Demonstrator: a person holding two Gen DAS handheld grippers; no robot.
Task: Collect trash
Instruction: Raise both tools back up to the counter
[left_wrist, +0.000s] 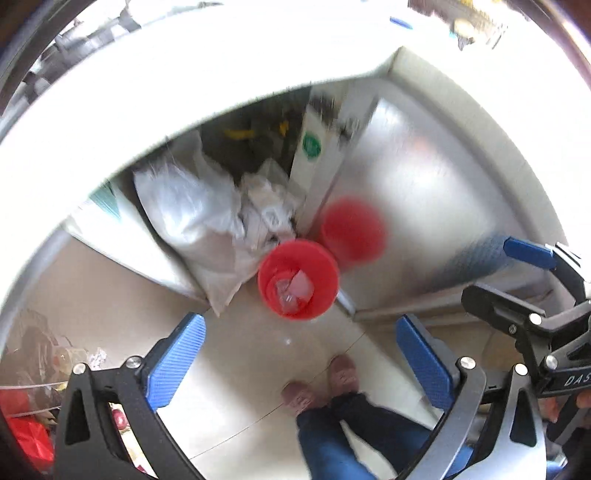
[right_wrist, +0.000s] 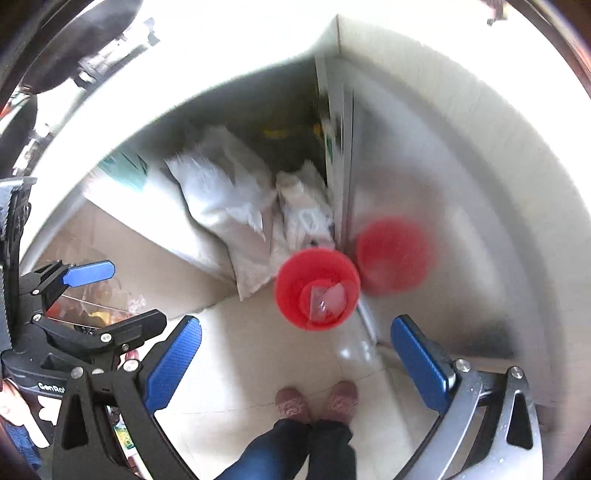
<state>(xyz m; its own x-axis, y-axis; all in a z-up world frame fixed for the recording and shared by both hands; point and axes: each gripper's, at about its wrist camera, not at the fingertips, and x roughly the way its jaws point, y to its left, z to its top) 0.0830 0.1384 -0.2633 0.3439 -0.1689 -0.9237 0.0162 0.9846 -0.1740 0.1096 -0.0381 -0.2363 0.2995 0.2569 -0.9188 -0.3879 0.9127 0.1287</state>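
Looking steeply down, both wrist views show a round red plastic bin (left_wrist: 298, 278) on a pale, glossy tiled floor (left_wrist: 236, 369). Its smooth wall tapers toward the bottom, and crumpled clear plastic trash (left_wrist: 295, 290) lies inside with a pale pink scrap among it. The bin stands at the foot of a brushed-metal panel (left_wrist: 417, 192), whose surface gives a blurred red reflection at the bin's 2 o'clock. At the bin's 10 o'clock, touching or nearly touching its rim, lean crinkled white plastic bags (left_wrist: 192, 206) and folded white wrappers. A tall white carton (left_wrist: 314, 155) at 12 o'clock carries a round green label; its writing is too blurred to read.

The left gripper (left_wrist: 301, 363) has its two blue, finely ribbed pads spread wide apart, nothing between them and nothing touched; the bin is beyond them, well apart. Its frame is black on one side and grey metal on the other. The right gripper (right_wrist: 297, 363) is likewise spread wide and empty, with the bin lying beyond its tips at 12 o'clock. In the left view, the other gripper's body at 3 o'clock bears the letters "DAS"; in the right view, its partner at 9 o'clock reads "GenRo", cut off.

At 6 o'clock a person's pinkish patterned slippers (right_wrist: 317, 402) and blue jeans stand on the tiles.
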